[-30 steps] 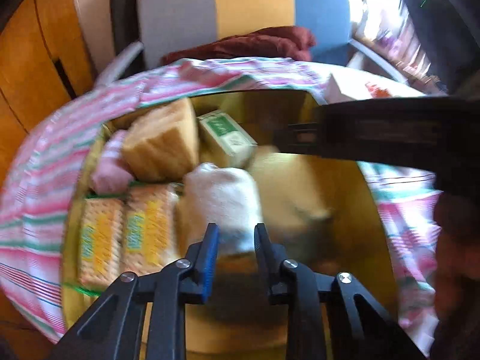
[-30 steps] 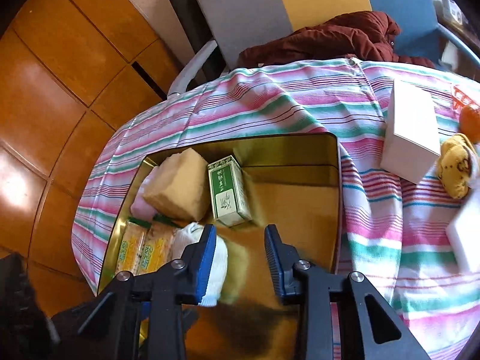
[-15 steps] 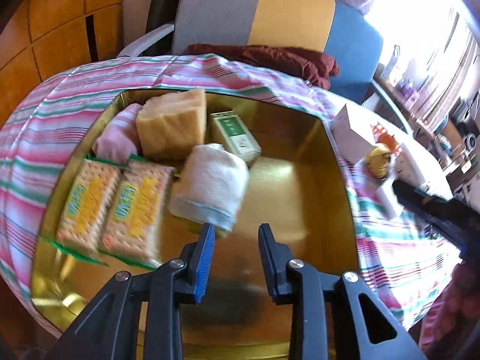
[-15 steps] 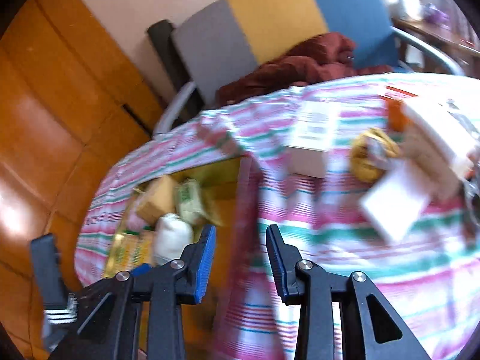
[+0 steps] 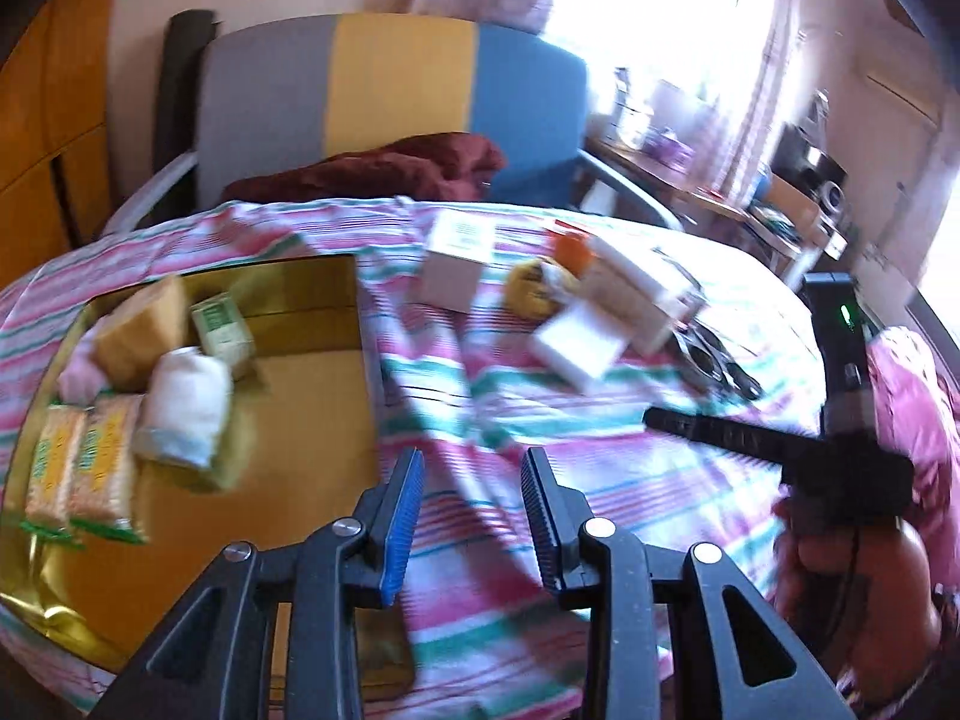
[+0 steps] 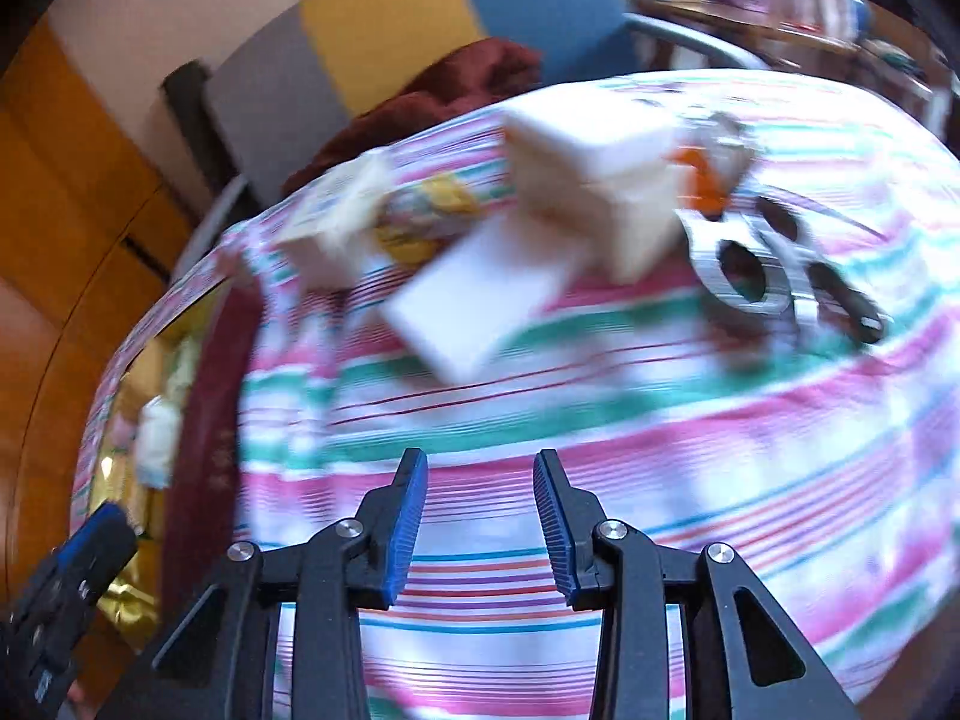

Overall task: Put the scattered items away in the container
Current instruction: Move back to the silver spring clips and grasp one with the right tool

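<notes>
A gold tin [image 5: 312, 420] lies at the left on the striped cloth. It holds a white cloth bundle [image 5: 183, 405], two cracker packs [image 5: 81, 468], a tan sponge [image 5: 141, 333] and a green box [image 5: 219, 330]. On the cloth to the right lie a white box [image 5: 453, 261], a yellow toy [image 5: 531, 288], a white block [image 5: 576, 345] and a cream box [image 5: 642, 294]. My left gripper [image 5: 471, 462] is open and empty over the cloth beside the tin. My right gripper [image 6: 480, 462] is open and empty, short of the white block [image 6: 480, 306]. The right wrist view is blurred.
A metal tool with round holes [image 6: 762, 264] and an orange item [image 6: 702, 180] lie beside the cream box [image 6: 600, 186]. A grey, yellow and blue chair [image 5: 390, 114] with a maroon cloth [image 5: 384, 171] stands behind the table. Wooden panels are at the left.
Both grippers have swung right, away from the tin toward the loose items on the cloth. The white bundle stays in the tin. Both grippers are open throughout.
</notes>
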A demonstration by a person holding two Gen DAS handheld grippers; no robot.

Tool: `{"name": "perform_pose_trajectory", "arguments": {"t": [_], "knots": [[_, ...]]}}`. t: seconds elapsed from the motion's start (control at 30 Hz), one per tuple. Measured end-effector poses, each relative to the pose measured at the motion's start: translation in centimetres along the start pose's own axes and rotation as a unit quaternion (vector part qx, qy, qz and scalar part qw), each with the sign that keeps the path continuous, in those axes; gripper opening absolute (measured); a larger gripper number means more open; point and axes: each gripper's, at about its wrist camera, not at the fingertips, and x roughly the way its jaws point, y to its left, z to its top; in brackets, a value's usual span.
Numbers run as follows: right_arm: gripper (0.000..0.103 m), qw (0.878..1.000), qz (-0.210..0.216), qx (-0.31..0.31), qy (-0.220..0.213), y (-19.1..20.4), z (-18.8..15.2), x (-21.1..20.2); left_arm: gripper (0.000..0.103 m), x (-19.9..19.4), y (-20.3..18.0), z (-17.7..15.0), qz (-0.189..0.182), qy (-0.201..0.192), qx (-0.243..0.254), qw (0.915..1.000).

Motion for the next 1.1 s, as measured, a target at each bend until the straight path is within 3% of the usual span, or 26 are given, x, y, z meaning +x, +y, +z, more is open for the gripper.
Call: {"name": "perform_pose_trajectory", "arguments": {"t": [0.1, 0.17, 0.2, 0.33, 0.5, 0.73, 0.9, 0.93, 0.97, 1.1], "knots": [[0.039, 0.999, -0.032, 0.027, -0.024, -3.5, 1.7, -1.2, 0.034, 0.6, -1.9, -0.3, -0.01, 0.014, 0.023, 0.9996], [0.053, 0.997, -0.057, 0.036, -0.039, -5.3, 3.0, -1.8, 0.034, 1.1, -3.0, -0.7, -0.017, 0.026, 0.037, 0.9988], [0.055, 0.996, -0.068, 0.04, -0.044, -6.1, 3.6, -1.9, 0.034, 1.2, -3.3, -0.9, -0.019, 0.029, 0.041, 0.9985], [0.055, 0.993, -0.102, 0.048, -0.047, -8.9, 6.4, -1.3, 0.035, 2.2, -3.8, -0.9, -0.018, 0.049, 0.044, 0.9977], [0.055, 0.991, -0.12, 0.041, -0.037, -10.0, 9.0, 0.7, 0.036, 4.9, -4.2, -0.5, -0.029, 0.103, 0.03, 0.9938], [0.054, 0.995, -0.082, 0.043, -0.025, -10.5, 10.1, 3.2, 0.036, 5.0, -5.0, -1.1, -0.032, 0.1, 0.033, 0.994], [0.06, 0.995, -0.037, 0.086, -0.015, -11.4, 9.7, 3.0, 0.036, 4.8, -5.3, -1.2, -0.034, 0.1, 0.036, 0.9938], [0.066, 0.996, -0.029, 0.087, -0.013, -11.3, 9.6, 3.0, 0.036, 4.7, -5.2, -1.2, -0.033, 0.098, 0.035, 0.994], [0.072, 0.996, -0.027, 0.082, -0.009, -11.1, 9.5, 3.1, 0.036, 4.7, -5.2, -1.1, -0.034, 0.096, 0.033, 0.9942], [0.071, 0.997, -0.072, 0.026, -0.007, -8.9, 8.9, 3.5, 0.036, 4.5, -5.0, -1.1, -0.032, 0.096, 0.029, 0.9945]]}}
